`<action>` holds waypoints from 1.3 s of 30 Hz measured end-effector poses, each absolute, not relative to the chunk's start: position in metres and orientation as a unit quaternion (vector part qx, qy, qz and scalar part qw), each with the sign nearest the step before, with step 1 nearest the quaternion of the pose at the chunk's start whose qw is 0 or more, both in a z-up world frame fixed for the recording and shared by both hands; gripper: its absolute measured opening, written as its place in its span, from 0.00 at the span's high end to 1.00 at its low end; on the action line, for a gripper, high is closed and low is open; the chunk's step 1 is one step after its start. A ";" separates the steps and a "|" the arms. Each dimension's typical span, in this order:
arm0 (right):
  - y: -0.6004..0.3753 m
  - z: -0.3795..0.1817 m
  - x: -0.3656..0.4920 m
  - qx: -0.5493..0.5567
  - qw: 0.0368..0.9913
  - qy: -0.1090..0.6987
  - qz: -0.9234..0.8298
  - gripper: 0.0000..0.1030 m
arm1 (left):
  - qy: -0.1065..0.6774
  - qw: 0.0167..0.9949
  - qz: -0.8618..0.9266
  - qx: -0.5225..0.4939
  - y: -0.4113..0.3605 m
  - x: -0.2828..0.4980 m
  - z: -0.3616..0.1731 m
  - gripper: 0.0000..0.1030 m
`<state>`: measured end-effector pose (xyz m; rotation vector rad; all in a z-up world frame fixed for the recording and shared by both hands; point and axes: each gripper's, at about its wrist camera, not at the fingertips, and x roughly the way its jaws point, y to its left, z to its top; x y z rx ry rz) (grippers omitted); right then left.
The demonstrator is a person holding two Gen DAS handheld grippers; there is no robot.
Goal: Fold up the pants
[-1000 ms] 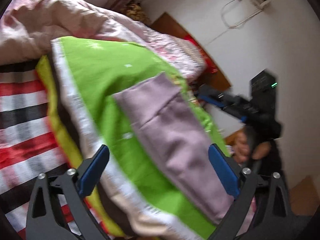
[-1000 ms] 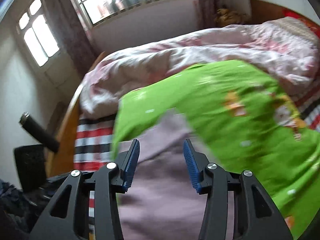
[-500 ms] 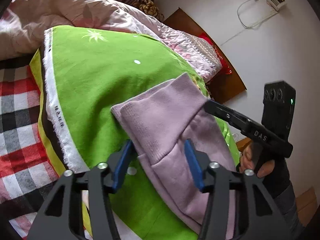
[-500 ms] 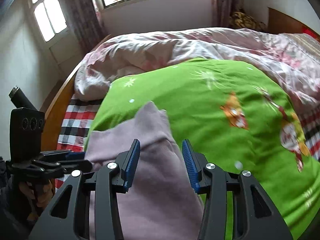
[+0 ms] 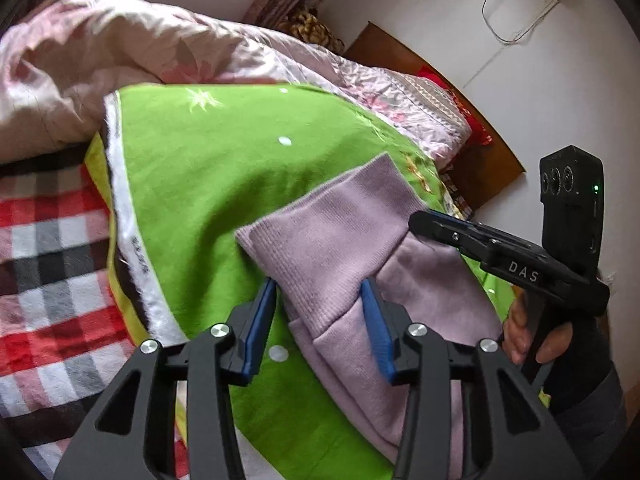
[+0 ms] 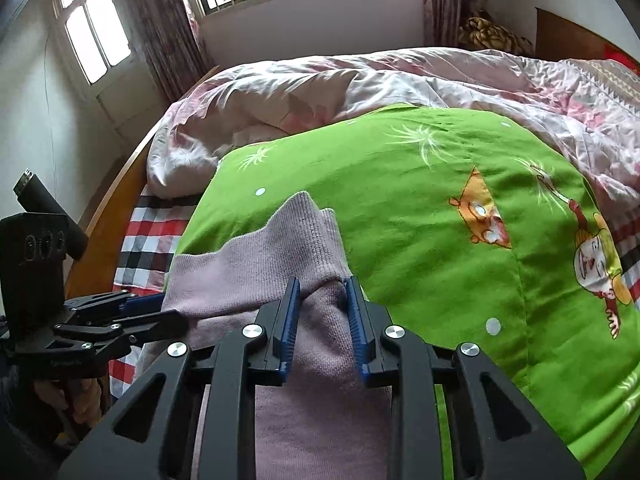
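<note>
Lilac knit pants (image 5: 332, 248) lie on a bright green blanket (image 5: 200, 168) on the bed, with the ribbed band end pointing up toward the pink quilt (image 5: 100, 60). The left claw (image 5: 320, 320) sits half open around one edge of the band and does not seem to pinch it yet. The right claw (image 6: 322, 320) is squeezed narrow on the band's other edge. If only one side gets lifted, the soft pants could twist or slip out, and the fold would likely come out crooked.
</note>
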<state>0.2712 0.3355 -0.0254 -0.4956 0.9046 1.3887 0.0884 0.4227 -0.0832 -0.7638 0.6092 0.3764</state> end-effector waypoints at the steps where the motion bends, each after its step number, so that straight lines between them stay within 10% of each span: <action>1: 0.335 -0.026 0.271 -0.217 0.649 0.398 0.611 0.75 | 0.289 0.869 0.183 -0.358 0.421 0.088 -0.080 0.56; 27: 0.353 -0.014 0.260 -0.251 0.670 0.367 0.595 0.87 | 0.275 0.882 0.170 -0.344 0.436 0.096 -0.079 0.86; 30: 0.346 -0.032 0.272 -0.205 0.665 0.395 0.600 0.72 | 0.287 0.863 0.173 -0.378 0.441 0.092 -0.095 0.72; 32: 0.335 -0.022 0.280 -0.174 0.672 0.409 0.592 0.24 | 0.288 0.858 0.211 -0.370 0.440 0.083 -0.088 0.34; 39: 0.242 0.035 0.250 -0.172 0.698 0.367 0.591 0.29 | 0.237 0.903 0.162 -0.320 0.408 0.076 -0.037 0.17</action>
